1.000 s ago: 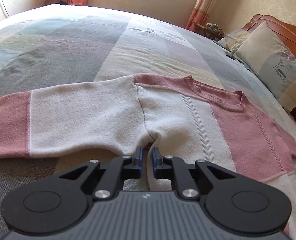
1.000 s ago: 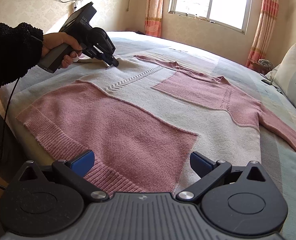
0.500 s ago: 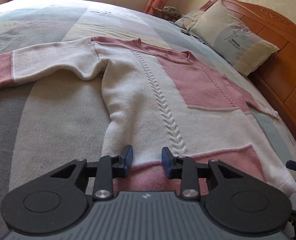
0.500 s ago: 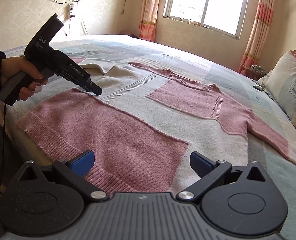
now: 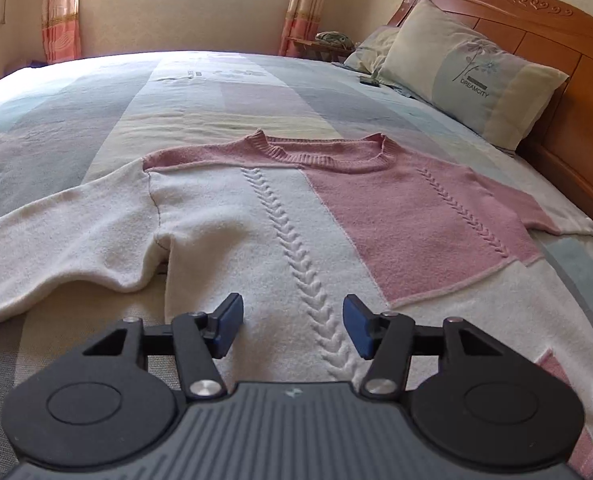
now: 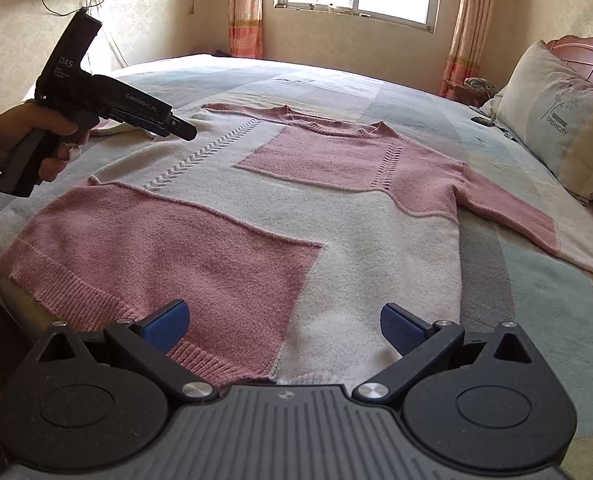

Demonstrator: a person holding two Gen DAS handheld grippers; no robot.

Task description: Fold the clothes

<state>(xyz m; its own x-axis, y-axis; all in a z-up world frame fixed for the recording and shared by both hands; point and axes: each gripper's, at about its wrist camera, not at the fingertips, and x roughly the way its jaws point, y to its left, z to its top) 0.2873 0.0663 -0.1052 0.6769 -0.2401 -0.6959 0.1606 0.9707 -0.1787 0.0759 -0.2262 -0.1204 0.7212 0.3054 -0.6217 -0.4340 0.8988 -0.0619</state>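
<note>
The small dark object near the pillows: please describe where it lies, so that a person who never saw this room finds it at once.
Start at the carved wooden headboard and the big cream pillow printed "DREAMCITY" leaning on it. A second, smaller pillow lies beyond. The small dark flat object rests on the patchwork bedspread just in front of them, far from the pink and white knitted sweater; it alone there is black and hard-edged.

Pink-and-cream cable-knit sweater (image 5: 280, 216) on pastel patchwork bedspread (image 5: 200, 92); blue-padded black fingers (image 5: 226, 326).

Left gripper (image 5: 292, 326) released sweater (image 5: 280, 216) — fingers opening.
</note>
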